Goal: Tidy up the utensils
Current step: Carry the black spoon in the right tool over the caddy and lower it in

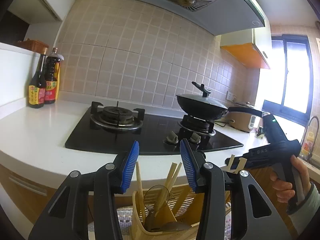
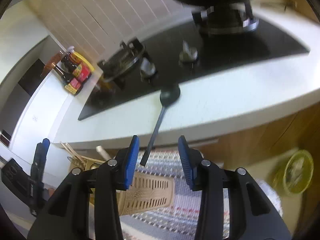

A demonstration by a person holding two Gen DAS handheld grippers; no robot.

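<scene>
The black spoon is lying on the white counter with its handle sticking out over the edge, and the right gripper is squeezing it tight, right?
Not quite. The spoon does lie on the counter with its handle past the edge, but the right gripper isn't squeezing it. The right wrist view shows the jaws open, with the handle end between them and touching neither.

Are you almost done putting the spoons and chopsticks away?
Partly. The utensil holder already has chopsticks and some spoons standing in it. Nothing is being held: the left gripper and right gripper are both open and empty. A dark ladle lies on the counter, its handle sticking over the edge by the right gripper. It probably goes in next.
</scene>
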